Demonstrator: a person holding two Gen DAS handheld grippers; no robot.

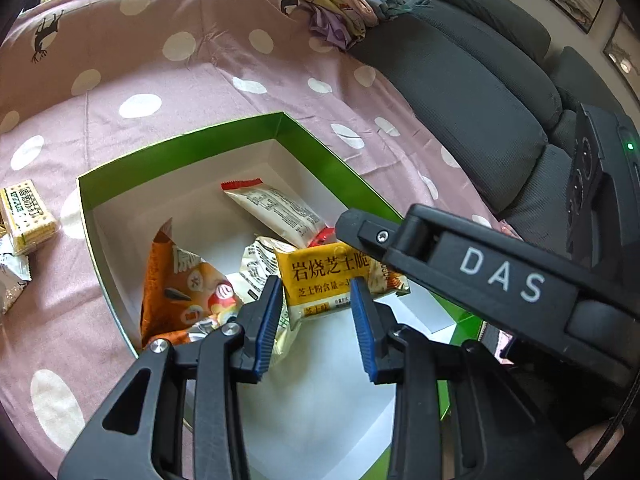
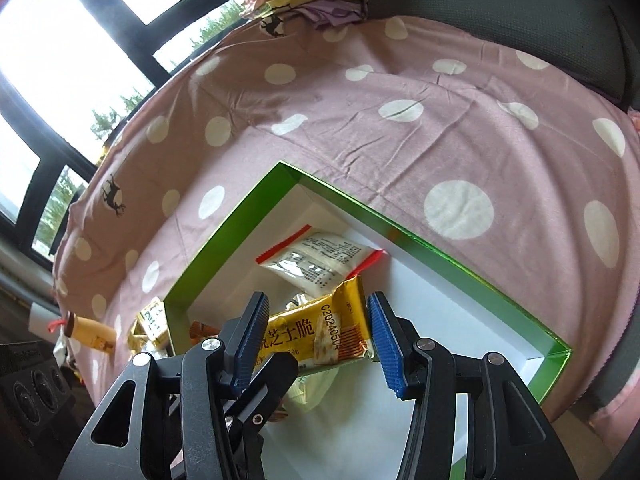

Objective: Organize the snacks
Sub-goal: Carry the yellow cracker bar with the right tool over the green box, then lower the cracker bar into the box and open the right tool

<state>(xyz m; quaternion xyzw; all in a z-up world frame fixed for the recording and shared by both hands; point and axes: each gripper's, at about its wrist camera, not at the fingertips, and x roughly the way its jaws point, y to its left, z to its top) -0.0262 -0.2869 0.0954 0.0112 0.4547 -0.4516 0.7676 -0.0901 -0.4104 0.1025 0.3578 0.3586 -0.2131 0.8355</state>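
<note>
Nearest to the lens, left gripper (image 1: pixel 316 292) with its blue pads closed on the lower part of the yellow packet (image 1: pixel 328 272). Held above the green box (image 1: pixel 180 148), over its near side, not lying in it. Same packet between the pads of the right gripper (image 2: pixel 318 304) too: right pad pressed on the end with the printed code, left pad hiding the other side, so probably gripped, though not fully sure from this angle.

Inside the box, on the white floor, three packets: one white packet with red ends (image 1: pixel 276 208) toward the far wall, one orange packet (image 1: pixel 176 292) leaning at the left wall, one pale crumpled packet (image 1: pixel 256 264) just under the yellow one. With the held one, four packets at the box in all.

Outside, on the pink dotted cloth (image 1: pixel 240 80), left of the box: one cracker pack (image 1: pixel 26 216) and one silvery packet (image 1: pixel 10 280), touching each other.
</note>
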